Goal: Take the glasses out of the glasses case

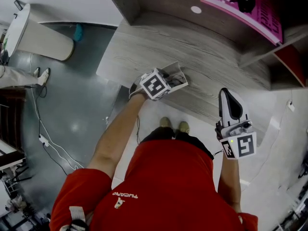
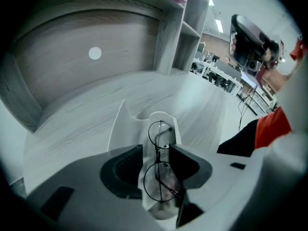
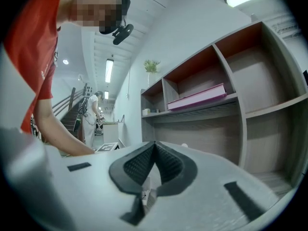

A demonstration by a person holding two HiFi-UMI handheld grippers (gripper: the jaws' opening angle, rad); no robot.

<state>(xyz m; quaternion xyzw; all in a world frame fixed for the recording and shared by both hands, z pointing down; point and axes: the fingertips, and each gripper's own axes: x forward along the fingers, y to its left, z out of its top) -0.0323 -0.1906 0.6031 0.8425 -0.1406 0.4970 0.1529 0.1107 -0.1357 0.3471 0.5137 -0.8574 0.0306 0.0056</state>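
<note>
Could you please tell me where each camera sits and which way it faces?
Head view: on the person's head, facing steeply down at grey wood-grain desk; shows red shirt, left gripper, right gripper.
Left gripper view: rides that gripper, faces down between open jaws at round black wire-framed glasses in open white glasses case; red shirt shows.
Right gripper view: rides that gripper, faces level past shut jaws at flat pink book on grey shelves; left forearm shows.
Head and left gripper views share the case.

In the head view the left tongs [image 1: 169, 83] cover most of the case [image 1: 177, 69] and nearly all of the glasses [image 2: 160, 148], and the top edge cuts off the pink book [image 1: 250, 11].
</note>
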